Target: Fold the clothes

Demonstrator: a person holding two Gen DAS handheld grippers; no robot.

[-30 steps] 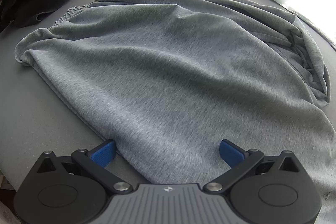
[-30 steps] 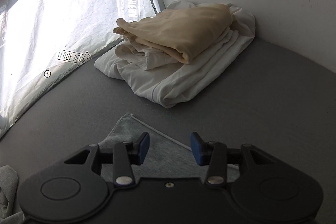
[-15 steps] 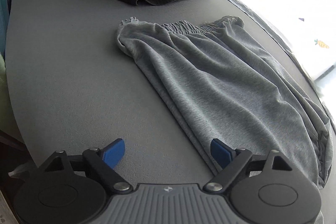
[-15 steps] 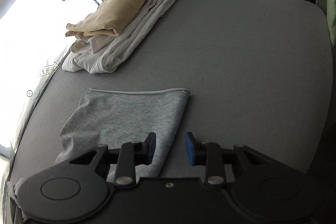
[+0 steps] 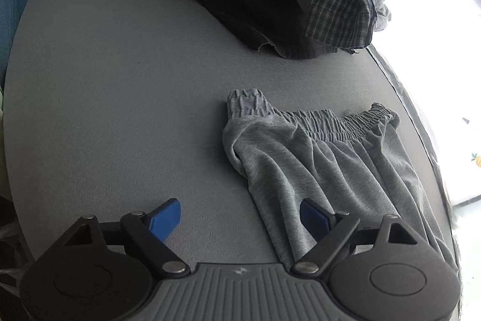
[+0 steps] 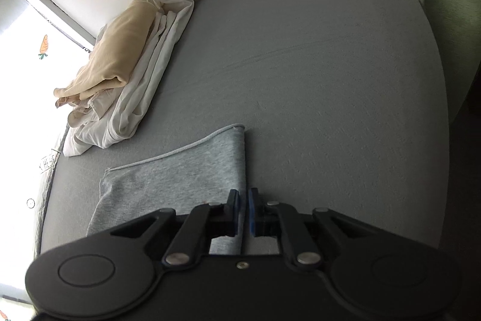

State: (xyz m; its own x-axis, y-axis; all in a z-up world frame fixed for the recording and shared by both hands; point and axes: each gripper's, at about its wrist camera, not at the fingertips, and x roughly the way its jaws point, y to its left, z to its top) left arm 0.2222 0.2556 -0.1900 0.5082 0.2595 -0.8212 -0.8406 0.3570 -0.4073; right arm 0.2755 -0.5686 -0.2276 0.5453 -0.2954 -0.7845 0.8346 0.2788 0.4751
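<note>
Grey trousers [image 5: 324,158] lie flat along the desk's [image 5: 120,80] window edge, no fold made yet. The left claw [image 5: 240,218] hangs wide beside the waistband end. The right claw [image 6: 243,211] is closing on the leg-end edge.

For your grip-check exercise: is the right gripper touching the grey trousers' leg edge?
Touching. The right wrist view shows the right gripper closing its jaws on the side edge of the grey trousers, the cloth running between the pads.
</note>
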